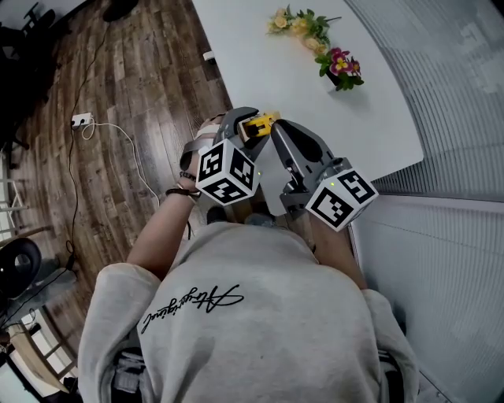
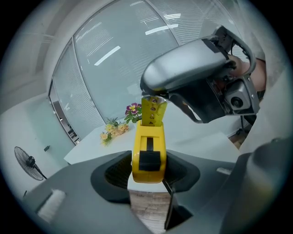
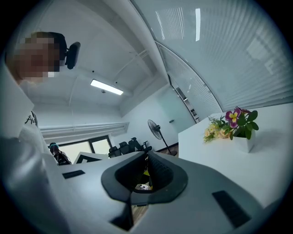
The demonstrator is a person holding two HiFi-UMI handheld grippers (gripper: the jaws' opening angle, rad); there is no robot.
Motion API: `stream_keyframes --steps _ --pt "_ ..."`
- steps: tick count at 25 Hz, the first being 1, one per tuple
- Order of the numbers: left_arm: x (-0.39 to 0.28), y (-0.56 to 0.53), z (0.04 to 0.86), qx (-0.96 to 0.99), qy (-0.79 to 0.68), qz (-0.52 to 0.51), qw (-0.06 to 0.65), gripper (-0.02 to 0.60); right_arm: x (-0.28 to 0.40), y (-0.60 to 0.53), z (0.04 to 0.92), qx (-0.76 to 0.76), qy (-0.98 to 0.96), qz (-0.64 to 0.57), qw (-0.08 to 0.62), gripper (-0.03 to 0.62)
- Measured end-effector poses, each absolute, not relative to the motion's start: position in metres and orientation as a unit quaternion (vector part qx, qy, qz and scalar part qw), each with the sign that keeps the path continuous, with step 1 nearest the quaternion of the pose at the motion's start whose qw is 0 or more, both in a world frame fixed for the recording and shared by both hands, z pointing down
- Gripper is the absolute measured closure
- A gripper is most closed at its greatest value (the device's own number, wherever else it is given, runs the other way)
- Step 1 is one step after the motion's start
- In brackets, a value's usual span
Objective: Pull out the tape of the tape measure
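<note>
Left gripper: the left gripper (image 1: 250, 126) is clamped by both pads on the yellow tape measure (image 2: 148, 153), gripping the case by its flat sides, black lock button facing the camera.
Right gripper: the right gripper (image 3: 146, 171) has its jaws drawn nearly together, pinching the tape (image 2: 152, 112). Its own view shows only a sliver of yellow deep in the slot.
Tape: a short yellow stretch rises from the case mouth to the right gripper's tips. Its end is hidden inside those jaws, and the printed figures are cut off by the grey housing above.
Where it is held: in the air, in front of the person's chest, by the near edge of the white table (image 1: 260, 55). Whether it is over the table or the floor cannot be told.
From above: the tape measure is mostly covered by the two grippers, with only a yellow corner showing between their tips.
Hands: both are largely masked by the grippers and marker cubes. A braceleted left wrist (image 1: 185, 185) shows, and fingers (image 2: 242, 66) behind the right gripper's handle.
Table: yellow flowers (image 1: 299, 24) and a small pot of purple flowers (image 1: 341, 67) sit well apart from the grippers.
Background: a standing fan (image 3: 155, 129) is on the floor. The dark chairs beside it are too small to make out.
</note>
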State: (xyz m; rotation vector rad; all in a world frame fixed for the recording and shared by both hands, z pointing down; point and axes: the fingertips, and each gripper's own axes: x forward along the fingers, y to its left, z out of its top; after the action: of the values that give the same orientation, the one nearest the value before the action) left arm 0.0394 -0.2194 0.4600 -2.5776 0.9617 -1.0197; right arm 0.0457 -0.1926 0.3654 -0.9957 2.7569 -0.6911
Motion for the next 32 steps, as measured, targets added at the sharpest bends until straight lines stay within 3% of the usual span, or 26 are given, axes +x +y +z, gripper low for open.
stream_keyframes --steps 13,32 --pt "0.04 -0.23 0.463 -0.871 0.331 -0.35 0.098 0.393 0.053 -0.195 0.342 -0.302 0.911 -0.259 0.109 0.57" --pt "0.038 -0.237 0.476 -0.88 0.33 -0.336 0.059 0.393 0.052 -0.202 0.313 -0.293 0.923 -0.225 0.112 0.559"
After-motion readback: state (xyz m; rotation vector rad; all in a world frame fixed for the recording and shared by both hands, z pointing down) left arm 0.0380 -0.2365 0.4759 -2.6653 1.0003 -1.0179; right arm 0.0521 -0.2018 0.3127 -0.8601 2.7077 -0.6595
